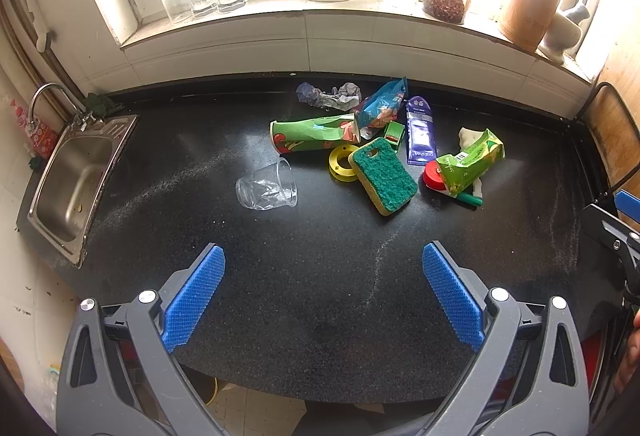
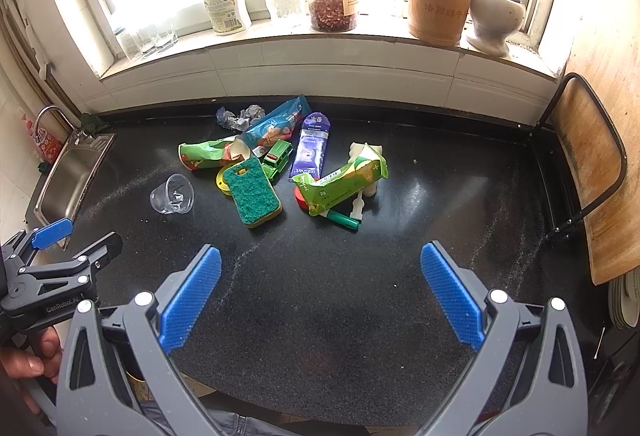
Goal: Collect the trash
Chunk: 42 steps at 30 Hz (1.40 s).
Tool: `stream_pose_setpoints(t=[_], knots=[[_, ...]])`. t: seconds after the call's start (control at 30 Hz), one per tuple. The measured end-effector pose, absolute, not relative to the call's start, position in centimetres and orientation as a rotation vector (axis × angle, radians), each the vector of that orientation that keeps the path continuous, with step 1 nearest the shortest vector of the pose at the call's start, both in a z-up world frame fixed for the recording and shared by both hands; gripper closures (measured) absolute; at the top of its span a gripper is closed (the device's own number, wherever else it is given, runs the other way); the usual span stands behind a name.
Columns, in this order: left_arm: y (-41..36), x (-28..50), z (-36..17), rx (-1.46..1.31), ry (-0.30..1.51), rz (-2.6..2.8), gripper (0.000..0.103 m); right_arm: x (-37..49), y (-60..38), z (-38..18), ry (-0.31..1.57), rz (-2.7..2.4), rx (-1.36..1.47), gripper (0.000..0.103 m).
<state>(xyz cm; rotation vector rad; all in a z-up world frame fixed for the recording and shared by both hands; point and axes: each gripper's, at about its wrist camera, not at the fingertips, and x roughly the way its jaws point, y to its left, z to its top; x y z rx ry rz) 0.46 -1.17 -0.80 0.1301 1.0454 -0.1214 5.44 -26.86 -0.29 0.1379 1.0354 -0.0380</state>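
Trash pile [image 1: 380, 143] sits ahead of both wide-apart, empty claws; your left claw [image 1: 323, 294] is nearer the plastic cup [image 1: 267, 185].

Home kitchen: sink [image 1: 76, 179], countertop [image 1: 312, 276], windowsill jars [image 2: 332, 11].

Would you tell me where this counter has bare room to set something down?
Bare: the wide strip between both open claws and the sponge, and the stretch from the green carton to the cutting board. Crowded: the pile by the backsplash.

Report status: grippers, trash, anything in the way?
Left gripper and right gripper open, empty, short of pile. Trash untouched: clear cup, wrappers. Sponge and toy truck mixed in.
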Motion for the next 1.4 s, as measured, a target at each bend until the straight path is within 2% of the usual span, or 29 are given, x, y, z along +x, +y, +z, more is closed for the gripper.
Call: stream_pose_setpoints(t=[0.93, 1.17, 1.4], knots=[[0.6, 3.8, -2.6, 0.126, 1.071, -0.120, 0.007, 8.8, -27.8, -2.2, 1.073, -0.031, 0.146, 0.006], [3.0, 6.9, -5.5, 0.148, 1.026, -0.185, 0.007, 11.5, -29.2, -5.8, 1.107, -0.017, 0.202, 0.006], [2.7, 11.6, -11.9, 0.387, 0.988, -0.307, 0.007, 14.9, -31.2, -10.1, 1.143, -0.019, 0.286, 0.006]])
